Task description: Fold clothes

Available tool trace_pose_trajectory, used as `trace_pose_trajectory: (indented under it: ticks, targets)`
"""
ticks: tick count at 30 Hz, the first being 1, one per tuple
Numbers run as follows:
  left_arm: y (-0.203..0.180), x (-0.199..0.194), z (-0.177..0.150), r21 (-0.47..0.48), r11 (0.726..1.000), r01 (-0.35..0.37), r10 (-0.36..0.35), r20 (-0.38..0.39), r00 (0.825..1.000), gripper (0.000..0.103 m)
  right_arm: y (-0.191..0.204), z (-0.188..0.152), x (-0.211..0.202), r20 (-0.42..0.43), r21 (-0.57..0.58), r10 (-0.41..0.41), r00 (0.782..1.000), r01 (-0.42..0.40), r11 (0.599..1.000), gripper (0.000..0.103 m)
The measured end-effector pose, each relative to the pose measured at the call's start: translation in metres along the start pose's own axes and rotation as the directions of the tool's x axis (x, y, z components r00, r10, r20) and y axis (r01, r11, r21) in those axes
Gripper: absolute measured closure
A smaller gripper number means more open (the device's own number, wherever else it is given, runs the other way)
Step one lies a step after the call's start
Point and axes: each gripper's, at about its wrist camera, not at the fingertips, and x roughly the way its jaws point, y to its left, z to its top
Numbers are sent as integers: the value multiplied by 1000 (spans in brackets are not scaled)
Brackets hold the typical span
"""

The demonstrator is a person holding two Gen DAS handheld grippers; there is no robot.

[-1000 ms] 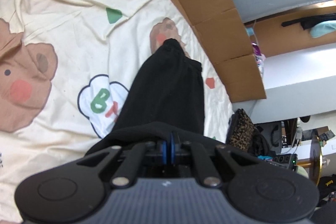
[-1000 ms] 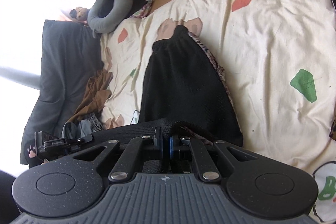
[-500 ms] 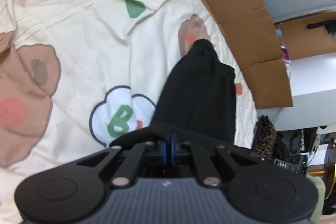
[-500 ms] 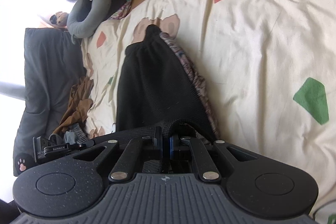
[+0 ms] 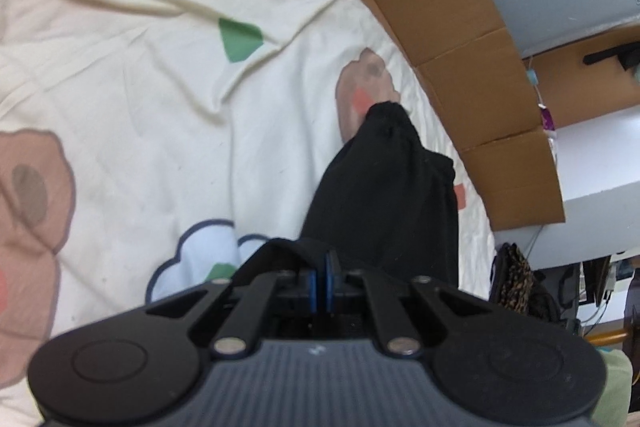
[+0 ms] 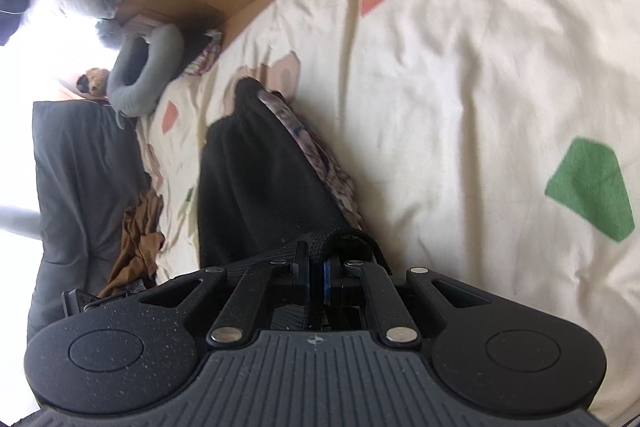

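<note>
A black garment (image 5: 394, 195) hangs from both grippers over a cream bedsheet (image 5: 160, 87) printed with bears and coloured shapes. My left gripper (image 5: 325, 269) is shut on one upper edge of it. My right gripper (image 6: 316, 273) is shut on the other upper edge of the black garment (image 6: 260, 187). The cloth stretches away from the fingers, its far end touching the sheet by a bear print. A patterned purple lining or second cloth (image 6: 320, 163) shows along its right side in the right wrist view.
Cardboard sheets (image 5: 452, 39) line the bed's far edge. A brown garment (image 6: 140, 231) lies crumpled on the bed, next to a dark grey blanket (image 6: 80, 167). A grey neck pillow (image 6: 144, 71) sits near the cardboard. A desk and clutter (image 5: 560, 291) stand beyond the bed.
Both grippers have lifted and shifted with the black garment still held; it has slid across the sheet, and the views have tilted.
</note>
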Motion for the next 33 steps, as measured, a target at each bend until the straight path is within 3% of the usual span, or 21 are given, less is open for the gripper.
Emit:
trace_pose_trajectory:
  ticks: [10,12,13,14,15,17,20,25,33]
  targets:
    - [-12,10,19,-14,1000,-10,11,61,998,97,15,21,4,57,-8,-30,998,31,1000,95]
    - [-9,13,21,-41,998,-39,41,54,998,90,15,22,6,51,-1,-47,998,47,999,94]
    - [-8,12,21,-49,997,-58,61,60,996,85,15,22,7,48,-1,-52,998,52,999,88]
    - [-7,9,21,-52,996,-67,70,68,995,73,16,22,8,44,0,-57,997,57,998,71]
    - [-7,5,20,-51,996,-68,72,76,995,66,17,21,5,49,-4,-52,997,53,999,60]
    - [-8,-2,18,-56,997,-58,62,77,995,60,20,18,-1,59,-10,-41,997,42,999,48]
    - [-15,-11,12,-6,996,-91,91,69,993,54,24,12,-12,75,-15,-49,996,50,999,40]
    - [-32,-22,-1,80,988,-136,131,60,990,52,33,-2,-30,112,-56,-115,987,122,991,39]
    - [-50,-19,-26,201,953,-226,219,54,974,38,62,-28,-43,145,-250,-259,955,289,924,33]
